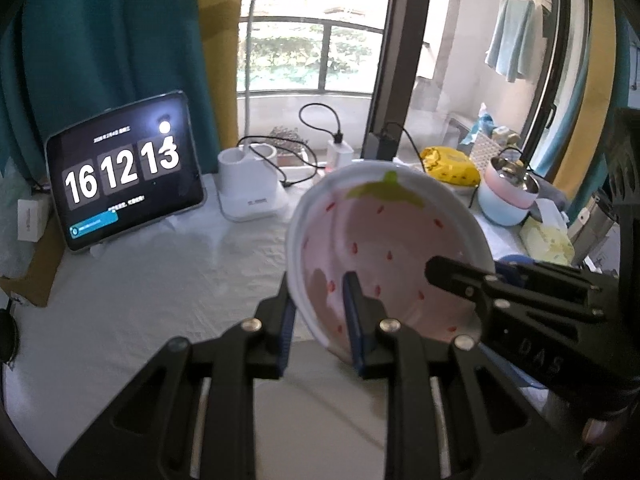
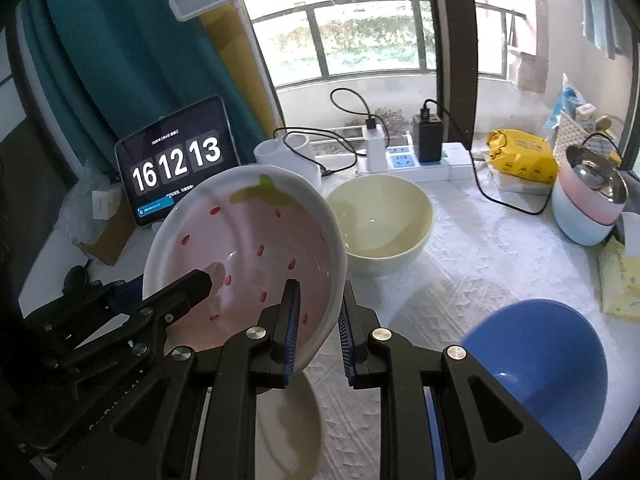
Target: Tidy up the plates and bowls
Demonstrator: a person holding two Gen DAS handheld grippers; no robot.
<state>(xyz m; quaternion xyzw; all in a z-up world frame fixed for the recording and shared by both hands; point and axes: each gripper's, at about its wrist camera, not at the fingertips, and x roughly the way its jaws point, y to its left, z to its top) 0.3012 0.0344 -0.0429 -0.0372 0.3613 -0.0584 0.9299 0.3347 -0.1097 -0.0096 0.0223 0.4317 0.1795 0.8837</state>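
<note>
A pink strawberry-patterned bowl [image 1: 384,240] [image 2: 240,248] hangs tilted above the white-clothed table, held by both grippers. My left gripper [image 1: 320,306] is shut on its left rim, one blue pad inside and one outside. My right gripper [image 2: 318,310] is shut on the opposite rim in the same way. Each gripper shows in the other's view: the right gripper's fingers [image 1: 452,276], the left gripper's fingers [image 2: 188,288]. On the table stand a cream bowl [image 2: 380,224] behind and a blue bowl [image 2: 536,368] at the right. A pale plate [image 2: 288,420] lies below the held bowl.
At the back stand a tablet clock [image 1: 124,176], a white desk lamp base [image 1: 252,188], a power strip with chargers [image 2: 404,160] and a yellow packet [image 2: 520,152]. Stacked pastel bowls with a steel one on top [image 2: 588,204] and a yellow tissue pack [image 2: 620,280] sit at the right edge.
</note>
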